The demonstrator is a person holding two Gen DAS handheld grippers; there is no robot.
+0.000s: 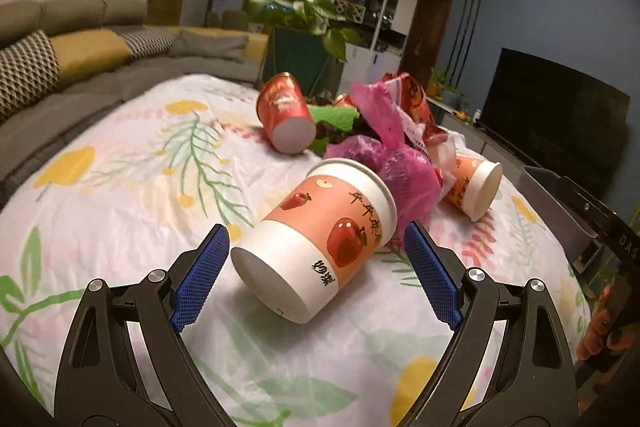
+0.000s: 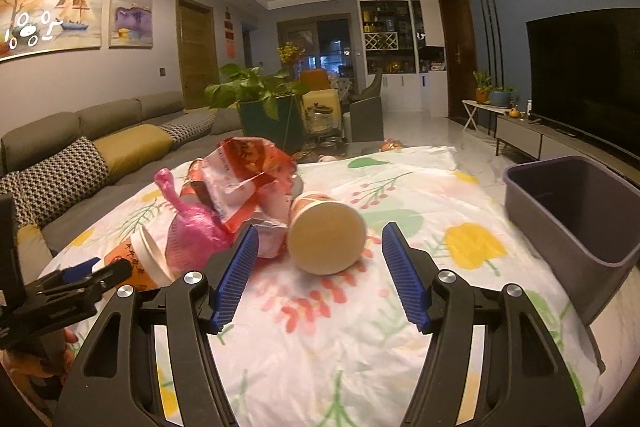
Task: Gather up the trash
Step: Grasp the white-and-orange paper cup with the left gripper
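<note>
Claws first: the left claw is spread wide with a peach paper cup lying on its side between the blue pads, base toward the camera; neither pad clearly touches it. Just beyond that cup sits a pink plastic bag, bunched up, and past it to the left a red cup lies tipped over with its white base showing. To the right of the bag lies a second peach cup.

The right claw is also spread, empty, and this second peach cup lies just ahead between its tips, base toward the lens. A crumpled red wrapper rests left of that cup, above the pink bag. Off to the right stands a grey bin; nothing shows in the visible part of its interior. Everything rests on a floral-clothed desk.
</note>
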